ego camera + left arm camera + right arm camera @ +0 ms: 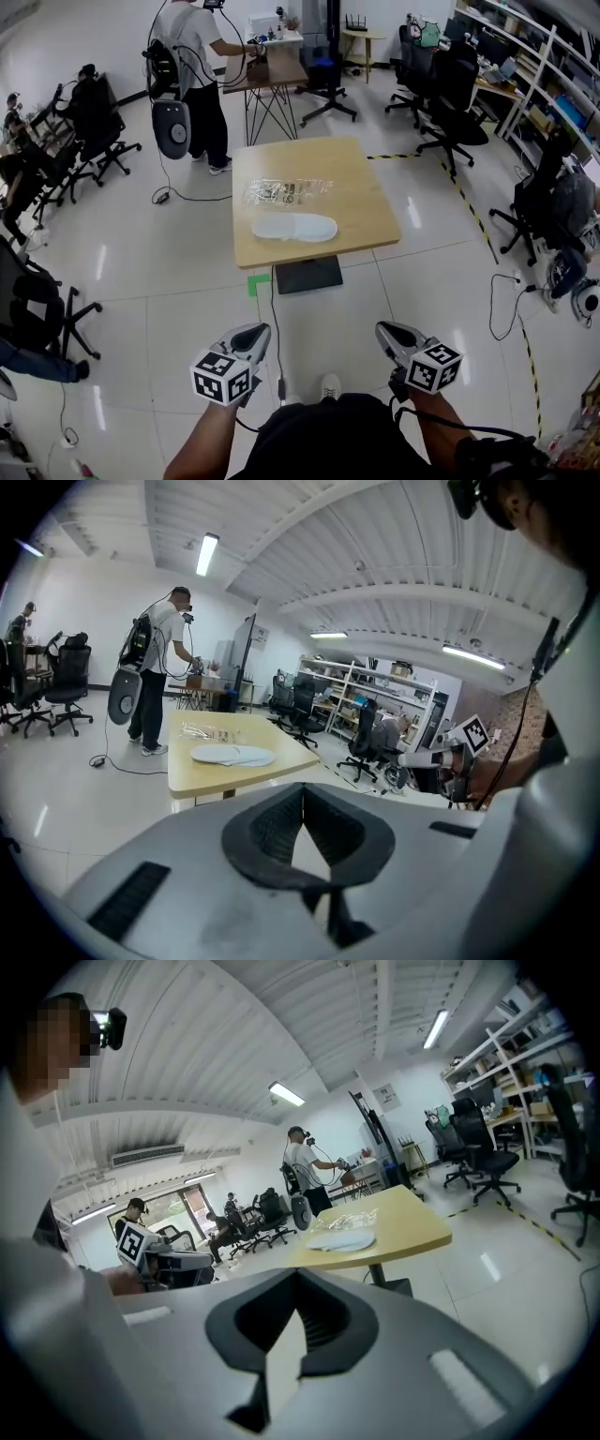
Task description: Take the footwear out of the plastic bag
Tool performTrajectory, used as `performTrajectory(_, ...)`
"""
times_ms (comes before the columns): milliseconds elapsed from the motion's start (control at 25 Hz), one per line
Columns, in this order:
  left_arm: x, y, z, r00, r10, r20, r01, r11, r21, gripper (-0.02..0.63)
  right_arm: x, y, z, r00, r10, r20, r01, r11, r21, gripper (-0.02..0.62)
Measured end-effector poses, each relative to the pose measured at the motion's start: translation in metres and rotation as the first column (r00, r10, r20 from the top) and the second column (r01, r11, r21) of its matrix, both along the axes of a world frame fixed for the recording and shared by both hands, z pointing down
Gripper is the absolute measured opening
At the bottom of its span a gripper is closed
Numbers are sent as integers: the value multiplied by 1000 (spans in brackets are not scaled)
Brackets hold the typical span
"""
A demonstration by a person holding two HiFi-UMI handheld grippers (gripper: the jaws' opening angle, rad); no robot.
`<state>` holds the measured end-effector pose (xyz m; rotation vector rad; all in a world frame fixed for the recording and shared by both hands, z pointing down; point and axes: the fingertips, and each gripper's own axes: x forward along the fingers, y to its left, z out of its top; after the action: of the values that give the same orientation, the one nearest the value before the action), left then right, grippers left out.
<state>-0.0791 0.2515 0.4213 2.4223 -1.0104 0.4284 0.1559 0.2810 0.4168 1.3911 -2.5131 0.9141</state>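
Two claws are hanging low over the floor point(169, 272), well short of the desk point(361, 220). The left claw point(302, 794) is pressing its dark pads together with nothing between them, and the right claw point(298, 1288) is doing the same, shut and empty. One desk is carrying the task's things. One clear, crinkled plastic bag point(286, 191) is lying toward its far side. White flat footwear point(294, 228) is lying outside the bag, just beside it on the side nearer the person. From the head view it is reading as a single pale shape, while the left gripper view is showing two soles overlapping. Whether footwear and bag are touching I cannot tell. One standing person point(199, 66) is working at a second table beyond the desk, back turned. The head view alone is showing both claws at once, a patch of green tape point(258, 284) on the floor by the desk's base, and striped floor tape running off to the right. Each gripper view is catching the other claw from the side. The left gripper view is showing the right one's marker cube point(473, 733), and the right gripper view is also showing seated people point(225, 1227) on office chairs.
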Motion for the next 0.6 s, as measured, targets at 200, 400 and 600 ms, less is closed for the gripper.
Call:
performTrajectory(200,-8,27,7,999,24,-27,-25,1000,-13,8,-21,29,-14,999,31,-30,-28,997,73,0)
performTrajectory(400,-17,48,4,999,32,-39,-32,999,-3,8,-38,56,-14,999,21,-49,-18,997,73,0)
performTrajectory(600,-31,53,0,999,-9,-47,9,1000,-1,8,-37,67,-12,997,12,-80,-6,997,77,0)
